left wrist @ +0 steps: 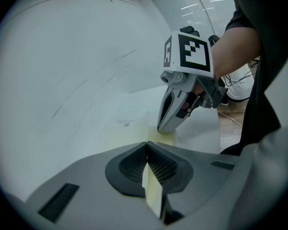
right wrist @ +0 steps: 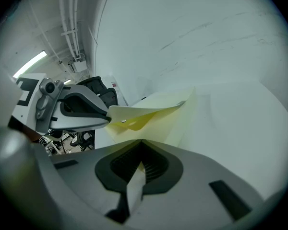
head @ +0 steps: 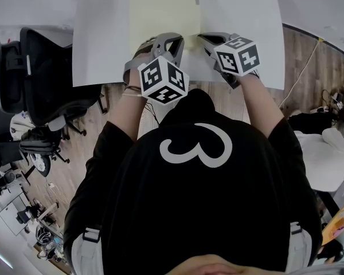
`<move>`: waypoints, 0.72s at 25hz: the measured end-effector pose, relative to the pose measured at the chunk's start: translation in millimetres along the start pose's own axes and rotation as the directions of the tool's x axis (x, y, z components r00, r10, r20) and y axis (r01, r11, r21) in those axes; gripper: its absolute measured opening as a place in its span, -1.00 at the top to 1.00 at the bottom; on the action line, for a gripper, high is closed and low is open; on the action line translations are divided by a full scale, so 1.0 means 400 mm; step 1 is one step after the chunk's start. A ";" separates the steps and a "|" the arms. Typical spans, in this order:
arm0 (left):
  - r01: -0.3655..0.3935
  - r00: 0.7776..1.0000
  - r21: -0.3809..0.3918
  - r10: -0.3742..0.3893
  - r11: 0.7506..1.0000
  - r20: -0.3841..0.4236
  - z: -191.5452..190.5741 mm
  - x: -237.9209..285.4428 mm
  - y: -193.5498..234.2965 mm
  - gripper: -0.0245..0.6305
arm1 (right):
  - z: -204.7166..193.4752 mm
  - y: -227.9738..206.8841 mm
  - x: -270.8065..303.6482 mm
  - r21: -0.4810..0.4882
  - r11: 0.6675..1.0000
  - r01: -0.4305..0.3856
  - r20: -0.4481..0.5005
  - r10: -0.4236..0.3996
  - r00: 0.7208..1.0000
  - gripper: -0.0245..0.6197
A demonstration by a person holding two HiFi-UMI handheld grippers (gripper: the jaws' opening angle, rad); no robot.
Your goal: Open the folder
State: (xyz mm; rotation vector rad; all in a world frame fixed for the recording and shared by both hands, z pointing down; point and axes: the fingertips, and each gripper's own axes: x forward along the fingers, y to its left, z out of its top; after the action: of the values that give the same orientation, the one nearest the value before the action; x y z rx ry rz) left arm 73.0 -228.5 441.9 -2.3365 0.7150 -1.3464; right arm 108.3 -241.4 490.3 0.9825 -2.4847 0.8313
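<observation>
Head view hides the tips, but up close the left gripper point(left wrist: 151, 176) and right gripper point(right wrist: 134, 178) each pinch a sheet of the yellow folder point(head: 160, 7).

- A large white "3" is printed on the person's black shirt point(head: 196, 205).
- The left marker cube point(head: 163, 80) and the right marker cube point(head: 237, 55) carry black-and-white square code patterns, not letters.

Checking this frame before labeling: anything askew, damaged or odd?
Nothing damaged or spilled. Only the lifted cover of the folder bows upward where the left gripper pinches it; the right gripper pinches another pale layer.
</observation>
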 end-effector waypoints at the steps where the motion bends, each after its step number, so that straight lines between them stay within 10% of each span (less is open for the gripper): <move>1: -0.001 1.000 0.002 0.001 1.000 0.000 -0.001 -0.002 0.000 0.87 | 0.000 0.000 0.001 0.001 1.000 0.002 -0.001 -0.002 1.000 0.85; 18: -0.142 0.989 -0.021 0.143 0.990 0.043 -0.005 -0.087 0.091 0.85 | 0.010 0.001 0.014 0.001 0.999 0.033 -0.020 -0.033 0.999 0.85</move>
State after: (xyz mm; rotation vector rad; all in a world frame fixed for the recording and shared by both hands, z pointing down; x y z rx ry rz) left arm 47.5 -237.7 399.4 -2.2737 0.8664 -1.2277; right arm 103.8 -246.6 490.1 1.0079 -2.4445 0.8285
